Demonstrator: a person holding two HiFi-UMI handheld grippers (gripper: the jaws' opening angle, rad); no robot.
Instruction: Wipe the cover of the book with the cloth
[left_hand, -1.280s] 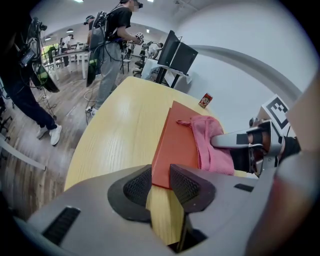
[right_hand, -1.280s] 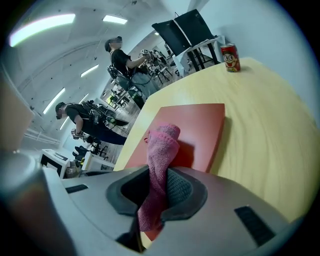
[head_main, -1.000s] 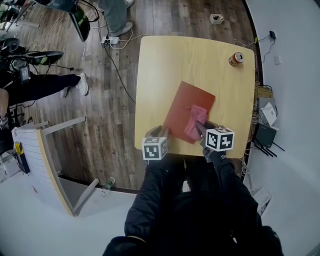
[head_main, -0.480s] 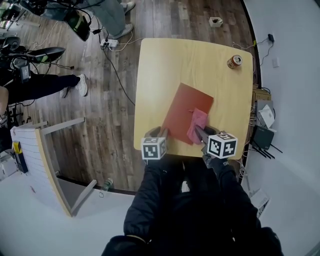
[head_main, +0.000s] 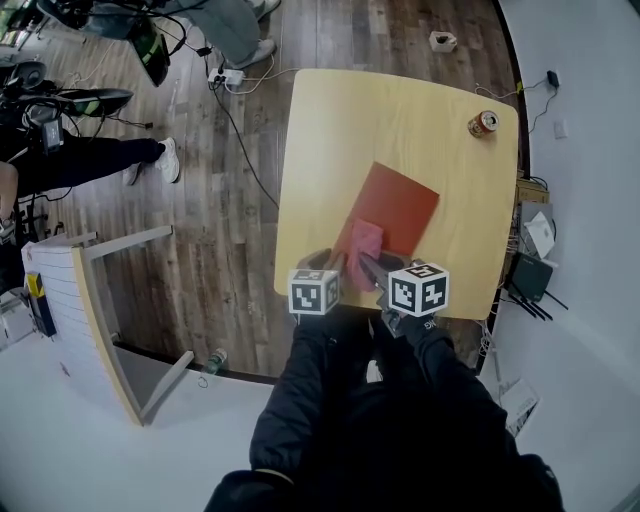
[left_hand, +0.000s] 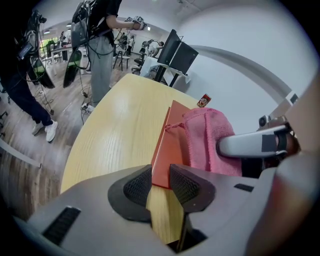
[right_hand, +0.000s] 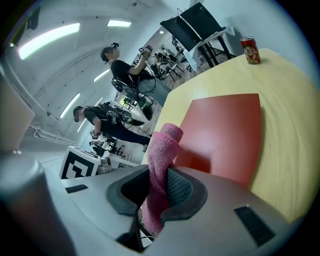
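Note:
A red book (head_main: 400, 205) lies flat on the wooden table (head_main: 330, 130), a little right of its middle. My left gripper (head_main: 335, 265) is at the book's near left corner. In the left gripper view that corner (left_hand: 167, 150) sits wedged between the two pads, which touch it on both sides. My right gripper (head_main: 372, 262) is shut on a pink cloth (head_main: 365, 240), which rests on the near left part of the cover, close beside the left gripper. In the right gripper view the cloth (right_hand: 167, 145) stands up bunched between the pads, with the red cover (right_hand: 225, 130) beyond it.
A red drink can (head_main: 483, 123) stands at the table's far right corner. The near table edge (head_main: 460, 312) runs just in front of both grippers. Boxes and a black router (head_main: 527, 272) lie on the floor to the right. People and cables are on the floor at the far left.
My right gripper has dragged the pink cloth leftward over the cover, from the near right part to the near left corner. The left gripper stays at the book's corner.

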